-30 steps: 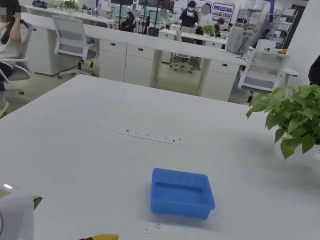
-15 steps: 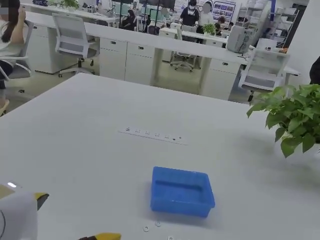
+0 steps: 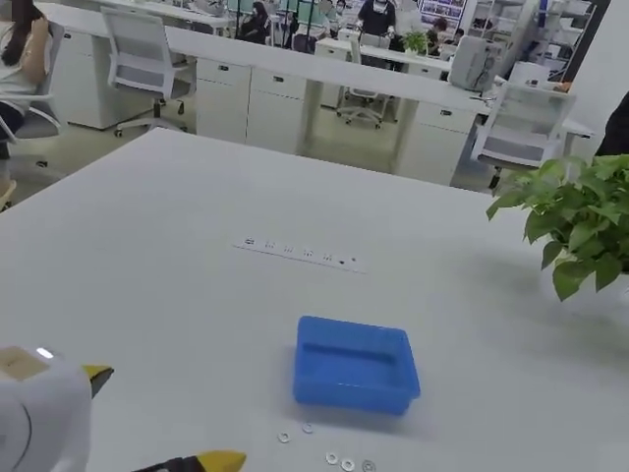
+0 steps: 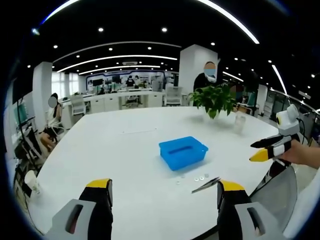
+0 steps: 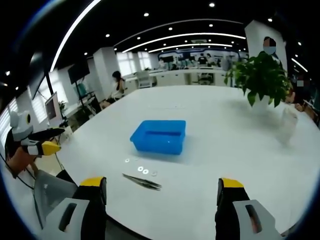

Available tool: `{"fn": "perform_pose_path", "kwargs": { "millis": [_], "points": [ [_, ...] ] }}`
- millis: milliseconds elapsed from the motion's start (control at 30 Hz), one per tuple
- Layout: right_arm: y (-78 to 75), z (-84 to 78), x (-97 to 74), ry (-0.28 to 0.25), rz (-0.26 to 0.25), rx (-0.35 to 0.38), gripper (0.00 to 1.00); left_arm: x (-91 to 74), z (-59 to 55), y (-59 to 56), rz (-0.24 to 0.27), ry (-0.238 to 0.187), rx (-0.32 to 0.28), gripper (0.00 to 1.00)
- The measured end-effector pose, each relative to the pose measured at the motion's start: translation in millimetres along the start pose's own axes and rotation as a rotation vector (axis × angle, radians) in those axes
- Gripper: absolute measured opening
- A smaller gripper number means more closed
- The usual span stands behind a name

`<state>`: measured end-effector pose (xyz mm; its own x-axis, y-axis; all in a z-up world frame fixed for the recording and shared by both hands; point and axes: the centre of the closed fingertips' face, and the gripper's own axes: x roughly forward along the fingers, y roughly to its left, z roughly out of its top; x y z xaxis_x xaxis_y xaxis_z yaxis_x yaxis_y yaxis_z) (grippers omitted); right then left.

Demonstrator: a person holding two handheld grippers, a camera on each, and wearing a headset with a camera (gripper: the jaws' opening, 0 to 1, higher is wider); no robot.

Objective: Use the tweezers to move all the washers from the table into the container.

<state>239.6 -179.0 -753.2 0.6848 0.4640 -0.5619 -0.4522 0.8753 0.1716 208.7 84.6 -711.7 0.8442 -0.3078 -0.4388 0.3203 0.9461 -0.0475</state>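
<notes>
Yellow-tipped fingers of the left gripper stand spread wide, holding nothing; the right gripper is spread likewise. Beyond them the tweezers lie on the white worktop, with the washers just beside them, near the blue container.

The left hand-held gripper has two broad grey plastic jaws, each cut with an oblong slot, with black inner faces and bright yellow tips. They rise at 5 and 7 o'clock of its own view. The right hand-held gripper is built alike, with grey slotted jaws, black faces and yellow caps. Seen side-on at 3 o'clock of the left gripper view, its jaws are black with a white band behind a yellow tip.
</notes>
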Motion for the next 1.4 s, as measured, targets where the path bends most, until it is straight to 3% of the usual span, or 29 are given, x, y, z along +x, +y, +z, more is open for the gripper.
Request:
{"fn": "perform_pose_path", "kwargs": {
  "millis": [333, 467, 567, 667, 733, 867, 1000, 1100, 1233, 1400],
  "points": [
    [-6.2, 3.0, 2.6, -0.004, -0.003, 0.013, 0.90, 14.1, 5.3, -7.4, -0.032, -0.010, 0.031, 0.84],
    [-10.4, 0.7, 6.4, 0.002, -0.010, 0.020, 0.90, 20.7, -1.6, -17.5, -0.085, 0.042, 0.063, 0.70],
    [-11.7, -2.6, 9.9, 0.012, -0.012, 0.031, 0.90, 27.8, -4.8, -25.1, -0.126, 0.065, 0.074, 0.69],
    [-12.4, -4.5, 11.9, 0.017, -0.015, 0.042, 0.90, 36.7, -10.4, -30.8, -0.165, 0.107, 0.124, 0.67],
    [-12.9, -5.4, 13.5, 0.020, -0.016, 0.050, 0.89, 42.2, -10.6, -33.1, -0.180, 0.110, 0.147, 0.65],
    [-14.1, -9.9, 17.0, 0.041, -0.014, 0.049, 0.89, 56.2, -14.9, -44.0, -0.266, 0.144, 0.206, 0.56],
    [-15.5, -14.5, 17.8, 0.064, -0.011, 0.049, 0.89, 71.2, -22.4, -55.1, -0.353, 0.180, 0.316, 0.47],
    [-14.8, -18.5, 19.1, 0.080, -0.003, 0.058, 0.89, 81.6, -30.9, -61.3, -0.399, 0.217, 0.376, 0.40],
    [-12.6, -23.0, 19.3, 0.101, 0.005, 0.059, 0.89, 94.6, -40.8, -69.8, -0.457, 0.253, 0.413, 0.31],
    [-10.2, -25.2, 19.8, 0.115, 0.019, 0.073, 0.89, 113.1, -56.7, -78.0, -0.512, 0.314, 0.475, 0.26]
  ]
}}
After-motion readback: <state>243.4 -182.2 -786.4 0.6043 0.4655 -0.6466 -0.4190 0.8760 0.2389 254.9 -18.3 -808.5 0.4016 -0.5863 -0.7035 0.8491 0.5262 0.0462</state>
